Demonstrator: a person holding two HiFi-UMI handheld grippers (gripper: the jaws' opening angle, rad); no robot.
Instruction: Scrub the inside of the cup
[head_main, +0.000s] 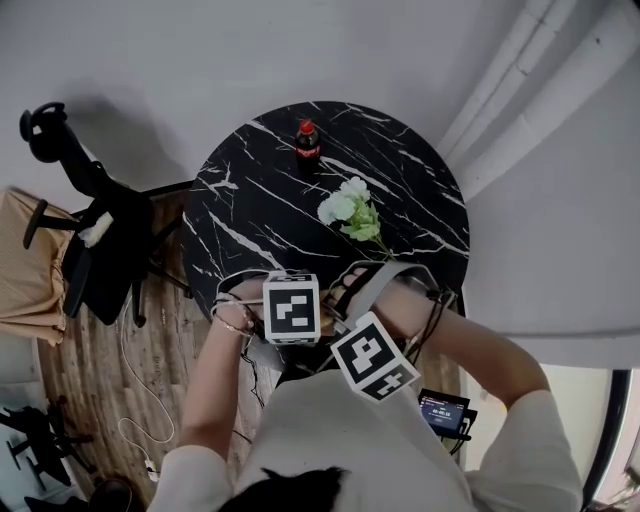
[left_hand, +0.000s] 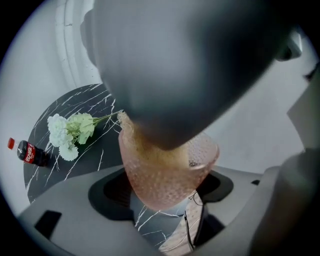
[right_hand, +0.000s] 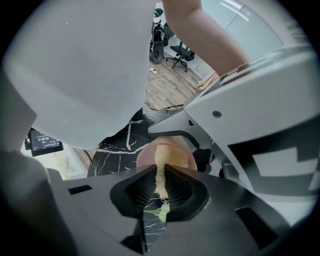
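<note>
A pink dimpled glass cup (left_hand: 160, 180) hangs tilted above the black marble table (left_hand: 75, 160), and my left gripper (left_hand: 162, 189) is shut on its lower body, one pad on each side. A yellow mesh scrubber (right_hand: 161, 172) is pinched between the ribbed pads of my right gripper (right_hand: 161, 189), and its far end reaches into the cup's mouth (right_hand: 167, 155). Seen from the left gripper view, the scrubber (left_hand: 150, 150) fills the cup's inside under the blurred right gripper. In the head view the marker cubes of the left gripper (head_main: 290, 310) and the right gripper (head_main: 372, 358) hide the cup.
A cola bottle (head_main: 308, 142) stands at the round table's (head_main: 250, 200) far side, with white and green flowers (head_main: 350, 212) lying near the middle. A black office chair (head_main: 95, 235) stands to the left. A small device with a screen (head_main: 443, 410) sits below the table's near right edge.
</note>
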